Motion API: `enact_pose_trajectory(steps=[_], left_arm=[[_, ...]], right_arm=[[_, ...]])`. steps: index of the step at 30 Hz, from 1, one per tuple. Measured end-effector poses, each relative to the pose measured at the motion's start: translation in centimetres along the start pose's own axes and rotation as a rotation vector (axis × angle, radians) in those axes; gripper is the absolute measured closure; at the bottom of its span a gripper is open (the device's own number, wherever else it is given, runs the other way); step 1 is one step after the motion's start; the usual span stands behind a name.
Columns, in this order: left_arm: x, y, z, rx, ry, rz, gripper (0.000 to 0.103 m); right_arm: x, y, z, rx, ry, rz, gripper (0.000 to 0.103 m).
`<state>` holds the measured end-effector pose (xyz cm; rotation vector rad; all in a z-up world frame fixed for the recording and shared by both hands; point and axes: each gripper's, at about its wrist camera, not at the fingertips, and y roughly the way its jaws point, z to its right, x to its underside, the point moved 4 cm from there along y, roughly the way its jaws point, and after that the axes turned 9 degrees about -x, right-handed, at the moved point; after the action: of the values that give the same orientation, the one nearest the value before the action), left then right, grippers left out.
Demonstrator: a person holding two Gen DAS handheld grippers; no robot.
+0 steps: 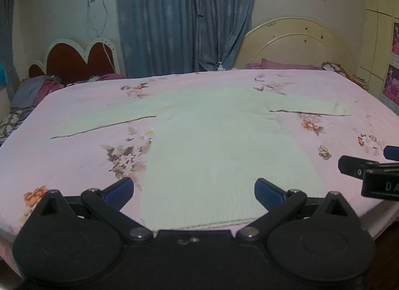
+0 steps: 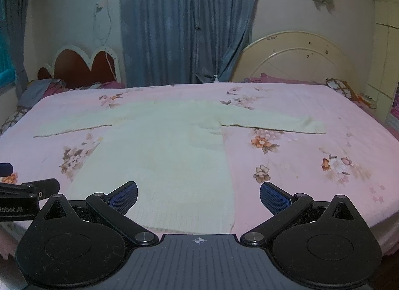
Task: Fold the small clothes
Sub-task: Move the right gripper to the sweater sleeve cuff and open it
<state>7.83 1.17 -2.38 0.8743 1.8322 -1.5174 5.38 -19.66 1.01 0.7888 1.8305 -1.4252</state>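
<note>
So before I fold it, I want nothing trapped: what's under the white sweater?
The white sweater lies flat on the pink floral bedsheet, which shows all around it. No bulges show, but whatever is directly beneath is covered.

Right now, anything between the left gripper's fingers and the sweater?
Nothing. In the left wrist view the open left gripper hovers over the pale sweater near its hem, with only knit fabric showing between its blue fingers.

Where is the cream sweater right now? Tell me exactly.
The cream sweater lies flat in the middle of the pink floral bedspread, sleeves spread to both sides, hem nearest both open grippers and collar toward the blue curtain.
</note>
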Motion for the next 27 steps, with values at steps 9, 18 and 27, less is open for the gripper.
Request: enact_pose_trajectory(steps=[9, 18, 27], left_arm=[[-3.7, 5.0, 0.1, 0.014, 0.059, 0.019, 0.0], [-6.3, 8.9, 1.3, 0.12, 0.1, 0.005, 0.0], [-9.1, 12.5, 3.9, 0.215, 0.0, 0.04, 0.006]], right_arm=[[-3.4, 4.1, 1.6, 0.043, 0.046, 0.048, 0.0], [-6.3, 6.8, 3.9, 0.118, 0.09, 0.091, 0.0], [-7.7, 8.8, 10.9, 0.159, 0.148, 0.106, 0.0]])
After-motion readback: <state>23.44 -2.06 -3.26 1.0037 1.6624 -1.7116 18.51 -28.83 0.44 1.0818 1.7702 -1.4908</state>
